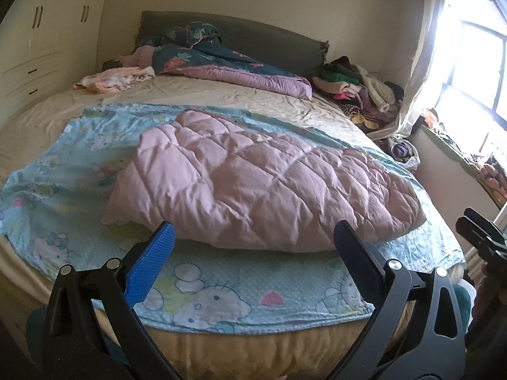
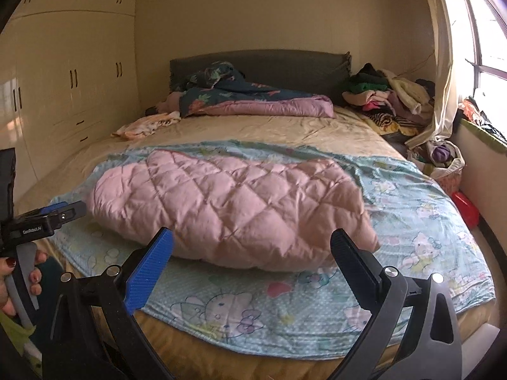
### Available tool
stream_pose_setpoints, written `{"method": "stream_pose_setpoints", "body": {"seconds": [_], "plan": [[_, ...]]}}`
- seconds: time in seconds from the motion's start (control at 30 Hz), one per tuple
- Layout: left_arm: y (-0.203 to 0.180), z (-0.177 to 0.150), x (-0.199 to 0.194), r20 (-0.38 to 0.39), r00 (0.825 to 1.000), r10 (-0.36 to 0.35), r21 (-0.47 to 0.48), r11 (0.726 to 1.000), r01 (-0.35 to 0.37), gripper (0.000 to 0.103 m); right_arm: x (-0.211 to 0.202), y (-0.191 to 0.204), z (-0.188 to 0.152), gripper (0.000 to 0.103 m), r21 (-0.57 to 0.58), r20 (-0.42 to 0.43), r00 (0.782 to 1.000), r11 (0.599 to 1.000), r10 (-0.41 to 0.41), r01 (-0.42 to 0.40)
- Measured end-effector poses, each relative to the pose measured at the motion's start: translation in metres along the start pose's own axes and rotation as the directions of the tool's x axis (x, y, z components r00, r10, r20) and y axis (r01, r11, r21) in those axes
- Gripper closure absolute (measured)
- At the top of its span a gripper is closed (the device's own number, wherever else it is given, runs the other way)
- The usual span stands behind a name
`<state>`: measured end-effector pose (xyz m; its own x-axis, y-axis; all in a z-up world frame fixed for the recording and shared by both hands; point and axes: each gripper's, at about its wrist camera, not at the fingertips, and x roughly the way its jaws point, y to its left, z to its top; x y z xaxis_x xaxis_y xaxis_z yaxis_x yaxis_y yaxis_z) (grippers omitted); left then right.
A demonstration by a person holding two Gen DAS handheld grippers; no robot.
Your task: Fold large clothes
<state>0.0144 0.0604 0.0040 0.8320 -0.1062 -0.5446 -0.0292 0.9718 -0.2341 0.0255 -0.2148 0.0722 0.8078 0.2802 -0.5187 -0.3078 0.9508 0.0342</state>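
Note:
A pink quilted garment (image 1: 259,183) lies bunched and folded over on a light blue cartoon-print sheet (image 1: 221,294) at the foot of the bed. It also shows in the right wrist view (image 2: 234,209), on the same sheet (image 2: 421,221). My left gripper (image 1: 253,237) is open and empty, hovering just in front of the garment's near edge. My right gripper (image 2: 253,243) is open and empty, also just short of the garment. The left gripper shows at the left edge of the right wrist view (image 2: 63,210).
The bed has a beige sheet (image 1: 221,95), a dark floral and purple quilt (image 1: 240,69) by the headboard, and a peach cloth (image 1: 111,79). A clothes pile (image 1: 358,85) sits at the far right. Wardrobes (image 2: 69,88) stand left, a window (image 1: 475,63) right.

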Motion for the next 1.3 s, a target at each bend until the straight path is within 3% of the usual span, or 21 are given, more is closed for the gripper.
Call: {"method": "stream_pose_setpoints", "body": {"seconds": [0.47, 1.3], "plan": [[-0.015, -0.026, 0.015, -0.055, 0.998, -0.001, 0.035, 0.999, 0.003, 0.009, 0.037, 0.003, -0.044, 0.004, 0.054, -0.107, 0.994, 0.998, 0.018, -0.012], [-0.017, -0.026, 0.014, -0.051, 0.998, 0.028, 0.050, 0.998, -0.025, 0.009, 0.033, 0.009, -0.041, 0.004, 0.030, -0.089, 0.995, 0.999, 0.033, -0.030]]}}
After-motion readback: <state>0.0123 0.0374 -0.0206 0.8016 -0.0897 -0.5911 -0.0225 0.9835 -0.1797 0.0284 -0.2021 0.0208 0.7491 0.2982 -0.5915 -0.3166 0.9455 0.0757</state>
